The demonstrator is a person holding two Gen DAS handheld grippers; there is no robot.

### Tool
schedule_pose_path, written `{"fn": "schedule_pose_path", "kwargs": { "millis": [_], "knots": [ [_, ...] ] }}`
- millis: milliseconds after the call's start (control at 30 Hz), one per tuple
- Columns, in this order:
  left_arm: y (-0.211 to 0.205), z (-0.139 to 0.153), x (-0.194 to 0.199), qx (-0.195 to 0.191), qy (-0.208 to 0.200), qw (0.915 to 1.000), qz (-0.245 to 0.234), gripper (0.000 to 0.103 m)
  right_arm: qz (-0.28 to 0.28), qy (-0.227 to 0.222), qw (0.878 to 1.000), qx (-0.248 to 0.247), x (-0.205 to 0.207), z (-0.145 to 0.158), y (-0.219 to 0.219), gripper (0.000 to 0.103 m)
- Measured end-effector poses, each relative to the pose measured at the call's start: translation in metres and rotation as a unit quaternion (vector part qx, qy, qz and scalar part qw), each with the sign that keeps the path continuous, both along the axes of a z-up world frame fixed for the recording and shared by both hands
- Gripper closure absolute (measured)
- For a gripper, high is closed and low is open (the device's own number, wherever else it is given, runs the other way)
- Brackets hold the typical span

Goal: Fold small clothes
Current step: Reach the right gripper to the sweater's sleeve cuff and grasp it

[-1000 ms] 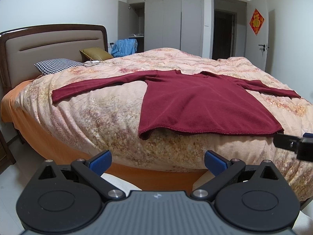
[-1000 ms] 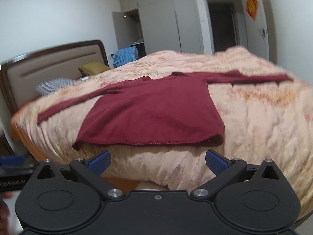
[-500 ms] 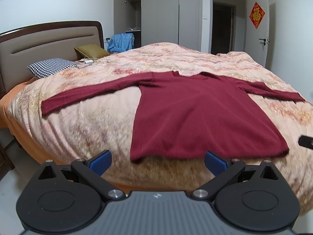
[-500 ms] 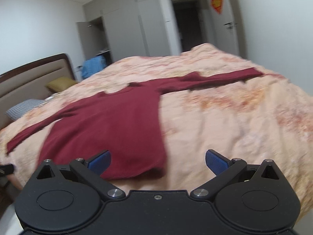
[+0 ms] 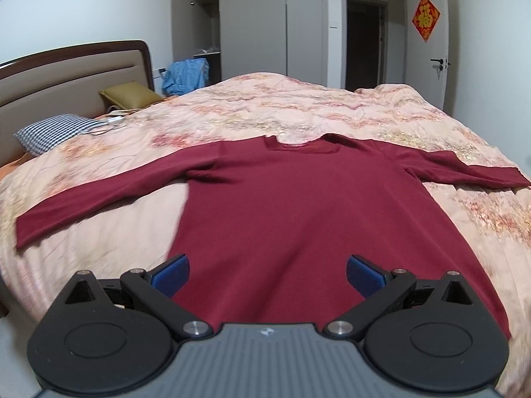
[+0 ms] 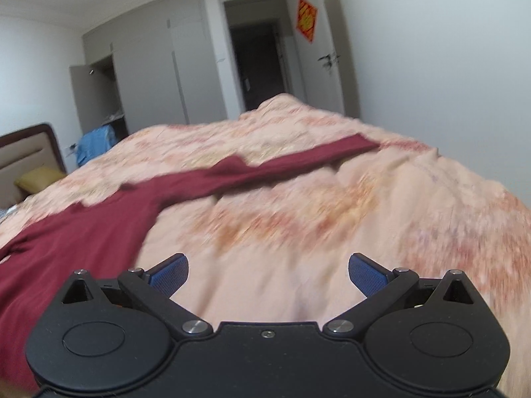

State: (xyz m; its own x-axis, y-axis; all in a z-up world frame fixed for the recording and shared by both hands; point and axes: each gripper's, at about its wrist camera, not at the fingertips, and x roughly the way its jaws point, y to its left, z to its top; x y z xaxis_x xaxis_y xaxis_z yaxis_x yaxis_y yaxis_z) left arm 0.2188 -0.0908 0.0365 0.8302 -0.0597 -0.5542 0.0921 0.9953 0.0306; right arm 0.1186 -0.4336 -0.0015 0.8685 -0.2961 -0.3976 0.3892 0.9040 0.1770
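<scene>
Covering a bed, a floral quilt carries a dark red long-sleeved top spread flat, sleeves out. Left gripper, fingers wide apart, hangs over its hem; right gripper, equally spread, over bare quilt beside it.

A wide bed is filling both views, its padded headboard standing at the far left. A peach floral quilt is covering the whole mattress (rumpled toward the far end). A dark red long-sleeved top is lying flat on the quilt, sleeves spreading out to either side. Near the headboard, a checked pillow and an olive cushion are resting.
</scene>
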Motion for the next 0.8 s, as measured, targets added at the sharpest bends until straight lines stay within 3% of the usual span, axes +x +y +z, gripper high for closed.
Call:
{"fn": "schedule_pose_path", "kwargs": {
  "millis": [200, 400, 567, 700, 800],
  "knots": [
    [-0.035, -0.017, 0.061, -0.012, 0.003, 0.9998, -0.014, 0.0, -0.026, -0.018, 0.999, -0.019, 0.05, 0.004, -0.06, 0.001],
    [-0.06, -0.044, 0.111, -0.031, 0.011, 0.9994, -0.01, 0.0, -0.038, 0.001, 0.997, -0.074, 0.119, 0.012, -0.126, 0.001],
    [-0.072, -0.07, 0.13, -0.031, 0.012, 0.9994, -0.012, 0.0, -0.053, 0.037, 0.993, -0.096, 0.182, 0.013, -0.189, 0.007],
    [-0.079, -0.091, 0.132, -0.004, 0.011, 0.9999, -0.007, 0.0, -0.063, 0.073, 0.988, -0.122, 0.223, 0.005, -0.229, 0.013],
    [-0.081, -0.095, 0.129, 0.006, 0.0, 1.0, -0.005, 0.0, -0.08, 0.089, 0.989, -0.091, 0.244, -0.003, -0.256, 0.016]
  ]
}}
